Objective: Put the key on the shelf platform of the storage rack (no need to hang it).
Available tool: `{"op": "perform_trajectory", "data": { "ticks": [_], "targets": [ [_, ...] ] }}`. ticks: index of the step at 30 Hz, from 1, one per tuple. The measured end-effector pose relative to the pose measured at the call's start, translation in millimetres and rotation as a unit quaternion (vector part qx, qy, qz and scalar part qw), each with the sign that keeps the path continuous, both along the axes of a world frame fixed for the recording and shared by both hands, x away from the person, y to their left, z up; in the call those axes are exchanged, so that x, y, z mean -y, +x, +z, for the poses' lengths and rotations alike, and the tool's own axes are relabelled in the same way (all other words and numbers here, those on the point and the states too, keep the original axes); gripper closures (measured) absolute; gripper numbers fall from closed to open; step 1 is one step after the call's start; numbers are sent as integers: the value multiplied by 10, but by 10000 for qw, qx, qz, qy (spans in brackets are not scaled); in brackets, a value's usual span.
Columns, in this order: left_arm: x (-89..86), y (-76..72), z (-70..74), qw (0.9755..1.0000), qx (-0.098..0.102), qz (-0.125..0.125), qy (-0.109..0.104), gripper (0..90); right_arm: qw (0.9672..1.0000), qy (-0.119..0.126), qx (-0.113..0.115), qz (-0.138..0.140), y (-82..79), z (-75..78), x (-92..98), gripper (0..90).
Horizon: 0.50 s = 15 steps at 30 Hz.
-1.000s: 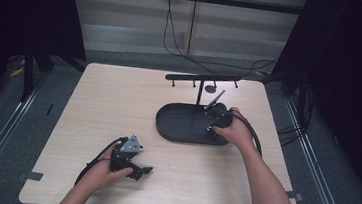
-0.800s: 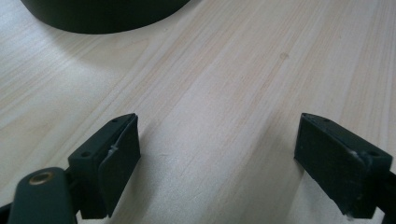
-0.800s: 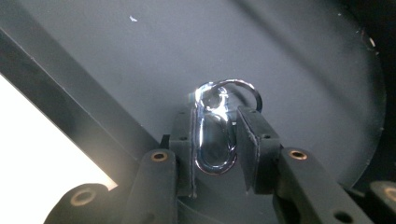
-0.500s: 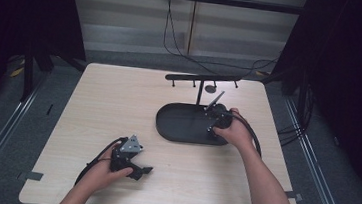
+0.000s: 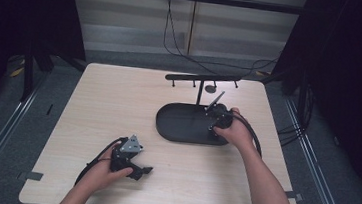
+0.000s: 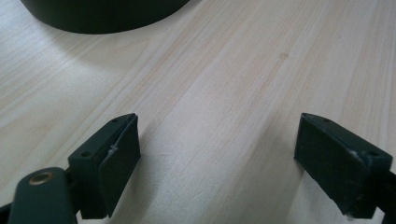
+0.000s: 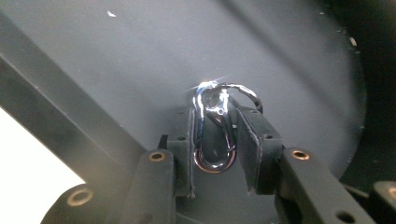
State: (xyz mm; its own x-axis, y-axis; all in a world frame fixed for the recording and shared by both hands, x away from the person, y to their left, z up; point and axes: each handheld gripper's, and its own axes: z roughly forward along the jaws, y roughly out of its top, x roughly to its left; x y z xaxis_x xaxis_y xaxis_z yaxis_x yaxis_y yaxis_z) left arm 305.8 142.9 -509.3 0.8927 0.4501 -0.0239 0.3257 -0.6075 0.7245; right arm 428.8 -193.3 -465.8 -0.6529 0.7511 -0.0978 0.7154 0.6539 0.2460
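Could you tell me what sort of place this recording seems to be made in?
Probably a lab recording station: a bare wooden table ringed by black curtains, with cables trailing down the back wall and a black tray with a hook stand.

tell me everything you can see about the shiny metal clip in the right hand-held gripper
The metal clip is a small, polished, chrome-looking clasp: an elongated oval loop with a rounded bottom, a small eye near its top, and a thin wire ring curving off to one side there. It stands lengthwise between the closed jaws of the right hand-held gripper, whose pads press its two sides. Behind it lies the matte black tray; whether the clip touches it can't be told.
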Motion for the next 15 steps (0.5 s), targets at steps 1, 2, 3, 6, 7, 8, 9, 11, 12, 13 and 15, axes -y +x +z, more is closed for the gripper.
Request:
{"op": "perform_trajectory", "data": {
  "ticks": [1, 2, 3, 6, 7, 8, 9, 11, 12, 13, 15],
  "targets": [
    [0, 0, 0, 10000, 1, 0, -1, 139, 10000, 7, 38, -15, 1, 0, 5, 659],
    [0, 0, 0, 10000, 1, -3, 4, 139, 10000, 7, 38, -15, 1, 0, 5, 659],
    [6, -7, -4, 10000, -18, 41, -58, 138, 10000, -14, 31, -43, 1, 4, 10, 659],
    [7, -11, -6, 10000, -23, 41, -79, 139, 10000, -55, 35, -49, 2, 6, 14, 650],
    [2, -8, -3, 10000, -13, 11, -40, 139, 10000, -55, 35, -49, 2, 6, 14, 650],
    [1, -7, -2, 10000, -9, 2, -27, 139, 10000, -6, 75, -51, 4, 5, 18, 635],
    [0, -6, -1, 10000, -7, -5, -18, 139, 9999, 7, 94, -59, 6, 10, 19, 624],
    [1, -7, -2, 10000, -10, 3, -27, 139, 10000, 32, 64, -69, 2, 14, 16, 606],
    [1, -7, -2, 10000, -9, -1, -22, 139, 10000, 38, 62, -60, -1, 14, 14, 594],
    [3, -10, -4, 10000, -16, 18, -47, 139, 10000, 31, 39, -77, -8, 19, 10, 577],
    [3, -12, -3, 10000, -20, 22, -44, 139, 10000, 40, 46, -63, -7, 27, 20, 559]
  ]
}}
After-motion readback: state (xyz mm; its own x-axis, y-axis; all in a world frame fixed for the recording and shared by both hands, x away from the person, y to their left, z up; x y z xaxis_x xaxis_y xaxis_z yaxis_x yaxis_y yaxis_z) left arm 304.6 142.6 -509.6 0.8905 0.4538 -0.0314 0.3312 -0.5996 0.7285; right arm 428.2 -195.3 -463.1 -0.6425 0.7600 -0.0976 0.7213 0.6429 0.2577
